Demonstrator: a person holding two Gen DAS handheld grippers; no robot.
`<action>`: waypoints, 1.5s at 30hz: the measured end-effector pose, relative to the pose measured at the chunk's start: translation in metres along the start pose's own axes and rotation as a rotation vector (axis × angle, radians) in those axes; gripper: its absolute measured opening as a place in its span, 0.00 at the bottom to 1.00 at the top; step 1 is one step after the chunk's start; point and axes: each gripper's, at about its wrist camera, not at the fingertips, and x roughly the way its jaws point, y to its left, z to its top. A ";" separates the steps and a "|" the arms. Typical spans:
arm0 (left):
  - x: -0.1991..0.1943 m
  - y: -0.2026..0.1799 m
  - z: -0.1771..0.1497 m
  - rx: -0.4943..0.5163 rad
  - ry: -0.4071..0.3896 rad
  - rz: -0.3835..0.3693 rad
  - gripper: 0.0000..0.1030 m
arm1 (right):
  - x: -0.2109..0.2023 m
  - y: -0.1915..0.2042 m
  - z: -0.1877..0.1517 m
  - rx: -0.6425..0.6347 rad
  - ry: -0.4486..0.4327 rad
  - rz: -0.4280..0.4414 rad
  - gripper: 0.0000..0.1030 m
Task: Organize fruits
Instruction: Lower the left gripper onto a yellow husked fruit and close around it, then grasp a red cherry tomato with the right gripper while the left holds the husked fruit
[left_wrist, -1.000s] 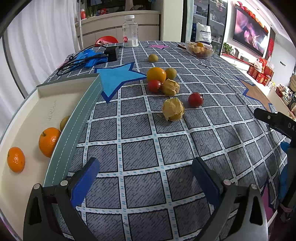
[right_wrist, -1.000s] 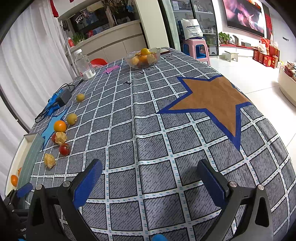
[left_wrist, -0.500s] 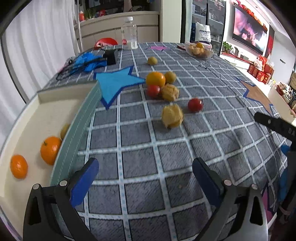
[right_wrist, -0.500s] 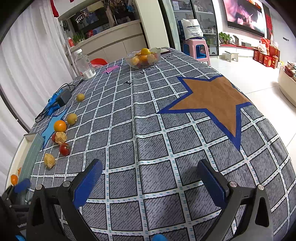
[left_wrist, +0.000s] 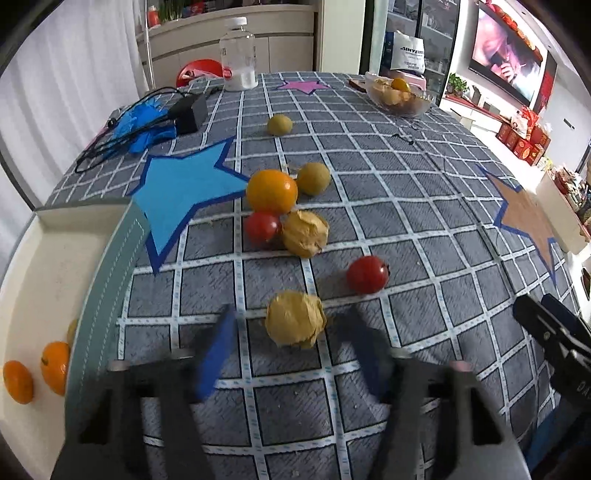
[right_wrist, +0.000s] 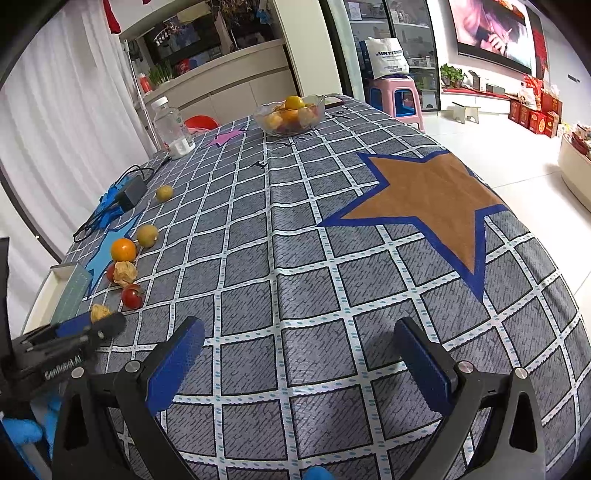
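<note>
My left gripper (left_wrist: 295, 341) is open, its blue fingers on either side of a papery husked fruit (left_wrist: 295, 324) on the checked tablecloth, not touching it. Beyond lie a red tomato (left_wrist: 368, 274), a second husked fruit (left_wrist: 305, 233), another tomato (left_wrist: 261, 226), an orange (left_wrist: 272, 191) and two green-yellow fruits (left_wrist: 313, 178) (left_wrist: 279, 124). A cream tray (left_wrist: 48, 280) at the left holds two small oranges (left_wrist: 55, 367) (left_wrist: 17, 381). My right gripper (right_wrist: 299, 354) is open and empty over bare cloth; the left gripper (right_wrist: 85, 328) shows at its left.
A glass bowl of fruit (left_wrist: 399, 98) and a plastic bottle (left_wrist: 238, 55) stand at the far end. A black adapter with cable on blue cloth (left_wrist: 184, 110) lies far left. The table edge drops off at the right (right_wrist: 546, 229).
My left gripper has moved forward over the cloth to the nearest husked fruit, which now sits between its fingers. The right gripper has stayed still.
</note>
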 end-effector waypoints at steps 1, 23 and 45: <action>-0.001 0.001 0.000 0.001 0.000 -0.004 0.26 | 0.000 0.000 0.000 -0.003 0.002 -0.001 1.00; -0.033 0.021 -0.058 0.010 -0.146 -0.042 0.26 | 0.004 0.004 0.002 -0.050 0.031 -0.015 1.00; -0.034 0.023 -0.058 -0.001 -0.151 -0.053 0.26 | 0.061 0.143 0.010 -0.391 0.121 0.008 0.76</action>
